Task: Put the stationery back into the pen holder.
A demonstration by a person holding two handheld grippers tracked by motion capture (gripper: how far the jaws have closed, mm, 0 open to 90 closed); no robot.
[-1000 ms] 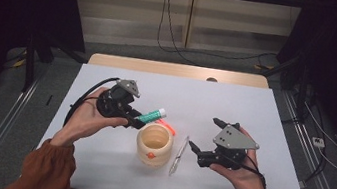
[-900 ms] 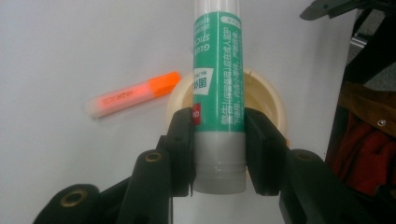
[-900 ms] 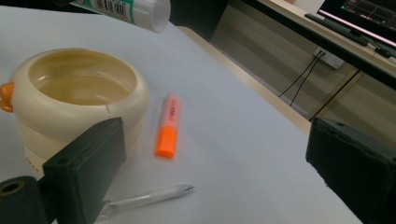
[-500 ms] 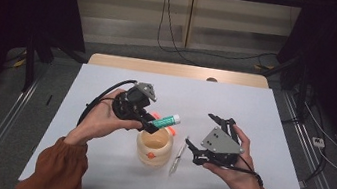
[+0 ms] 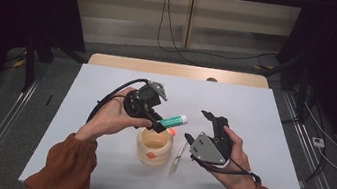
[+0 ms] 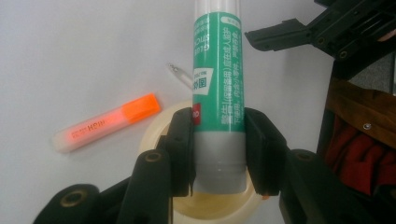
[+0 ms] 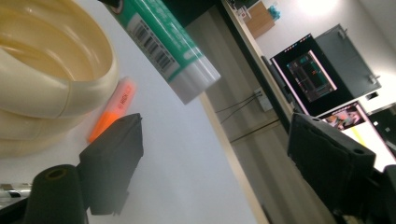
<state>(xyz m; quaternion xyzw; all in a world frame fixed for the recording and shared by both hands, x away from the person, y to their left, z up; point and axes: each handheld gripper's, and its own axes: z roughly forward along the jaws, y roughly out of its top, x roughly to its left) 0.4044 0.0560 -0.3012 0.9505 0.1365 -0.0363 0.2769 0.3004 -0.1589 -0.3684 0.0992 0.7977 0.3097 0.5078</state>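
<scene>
- The white table (image 5: pixel 264 119) carries the work; its near middle holds the things that matter to you.
- The cream holder (image 5: pixel 153 146), a ribbed open-topped cup, stands upright at the near centre, between your two hands.
- Your left gripper (image 5: pixel 158 122) is clamped on the green glue stick (image 5: pixel 172 121); in the left gripper view its pads (image 6: pixel 183 140) press both sides of the grey lower end of the glue stick (image 6: pixel 218 98), which juts out to the right above the holder's rim (image 6: pixel 154 128).
- Your right gripper (image 5: pixel 202 127) hovers right of the holder, holding nothing; its jaws have just been closing a little yet stand wide, with the stick's capped end ahead of them in the right gripper view.
- The orange highlighter (image 5: pixel 171 131) lies flat on the table just beyond the holder.
- A clear pen (image 5: pixel 178 155) lies on the table just right of the holder.
- The step in hand looks like dropping the stick into the holder: next, tip it upright over the opening, lower it inside, then release.
</scene>
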